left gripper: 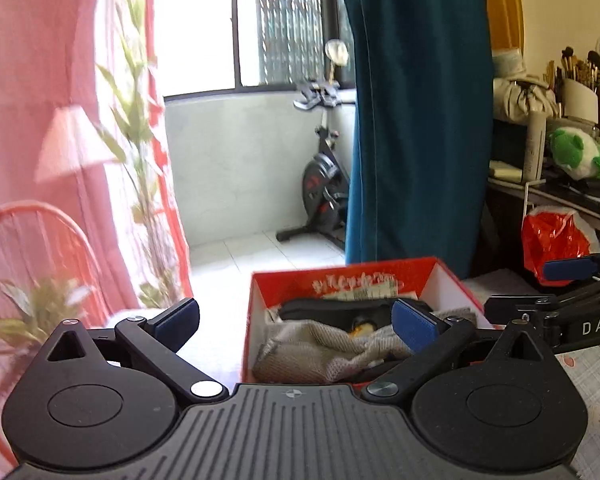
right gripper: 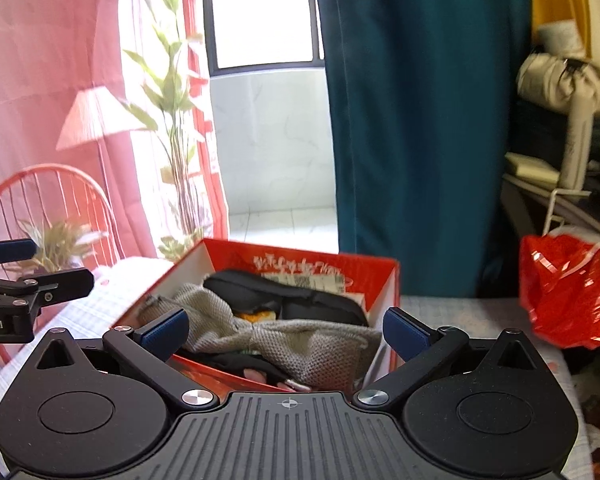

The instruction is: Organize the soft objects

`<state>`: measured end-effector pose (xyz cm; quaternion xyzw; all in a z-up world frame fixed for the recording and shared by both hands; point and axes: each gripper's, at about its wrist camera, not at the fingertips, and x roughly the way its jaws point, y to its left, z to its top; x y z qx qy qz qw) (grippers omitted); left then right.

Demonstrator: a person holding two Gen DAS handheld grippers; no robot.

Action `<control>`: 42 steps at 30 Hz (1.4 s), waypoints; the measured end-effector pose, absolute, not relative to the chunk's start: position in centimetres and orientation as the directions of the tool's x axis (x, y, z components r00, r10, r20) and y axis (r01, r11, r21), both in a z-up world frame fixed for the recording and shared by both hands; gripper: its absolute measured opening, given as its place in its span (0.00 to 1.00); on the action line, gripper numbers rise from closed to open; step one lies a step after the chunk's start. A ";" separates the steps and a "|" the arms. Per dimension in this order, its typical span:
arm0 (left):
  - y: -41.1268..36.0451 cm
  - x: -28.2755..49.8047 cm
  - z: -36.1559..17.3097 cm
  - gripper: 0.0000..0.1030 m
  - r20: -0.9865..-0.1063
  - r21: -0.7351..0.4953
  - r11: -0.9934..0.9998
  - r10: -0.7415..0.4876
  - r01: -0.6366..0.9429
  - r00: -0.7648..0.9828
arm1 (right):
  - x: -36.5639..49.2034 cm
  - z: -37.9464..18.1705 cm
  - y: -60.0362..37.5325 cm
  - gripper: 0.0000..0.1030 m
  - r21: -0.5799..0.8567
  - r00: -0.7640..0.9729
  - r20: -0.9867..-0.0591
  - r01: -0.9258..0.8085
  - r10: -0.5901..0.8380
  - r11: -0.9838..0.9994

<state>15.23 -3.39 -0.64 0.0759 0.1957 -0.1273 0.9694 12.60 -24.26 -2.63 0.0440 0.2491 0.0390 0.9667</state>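
Note:
A red cardboard box (left gripper: pixel 340 276) (right gripper: pixel 380 268) with white inner walls stands on a checked cloth surface. It holds a grey knitted cloth (left gripper: pixel 320 350) (right gripper: pixel 296 344), a black pouch (left gripper: pixel 332 306) (right gripper: pixel 320 300) and something yellow (right gripper: pixel 260 315). My left gripper (left gripper: pixel 296 320) is open and empty, just before the box's near left corner. My right gripper (right gripper: pixel 286 332) is open and empty, its fingers straddling the box's near edge above the grey cloth. Each gripper shows at the other view's edge, the right one (left gripper: pixel 560 280) and the left one (right gripper: pixel 16 264).
A red plastic bag (right gripper: pixel 564 296) (left gripper: pixel 552 236) hangs at the right by a cluttered desk with a green plush toy (left gripper: pixel 580 152). A teal curtain (left gripper: pixel 416 112) hangs behind the box. A red wire chair (right gripper: pixel 48 200), a plant and a pink curtain stand at the left. An exercise bike (left gripper: pixel 324 176) stands beyond.

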 end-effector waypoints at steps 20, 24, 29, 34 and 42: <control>-2.9 3.3 5.2 1.00 -0.345 0.111 0.978 -0.131 0.179 0.929 | -0.5 4.2 -25.6 1.00 0.224 0.938 -0.338 -0.002 0.080 0.975; -3.0 3.0 4.9 1.00 -0.349 0.130 0.976 -0.118 0.173 0.930 | -1.2 3.5 -24.8 1.00 0.178 0.932 -0.361 0.022 0.044 0.984; -2.3 3.0 4.8 1.00 -0.355 0.102 0.983 -0.108 0.153 0.929 | -1.6 3.7 -23.8 1.00 0.115 0.931 -0.365 0.042 0.003 0.993; -1.7 2.9 5.0 1.00 -0.350 0.088 0.986 -0.100 0.139 0.931 | -2.1 4.4 -23.7 1.00 0.105 0.936 -0.351 0.033 0.007 0.994; -1.7 2.4 5.1 1.00 -0.346 0.065 0.988 -0.109 0.139 0.932 | -2.4 4.9 -23.1 1.00 0.059 0.939 -0.342 0.048 -0.025 0.997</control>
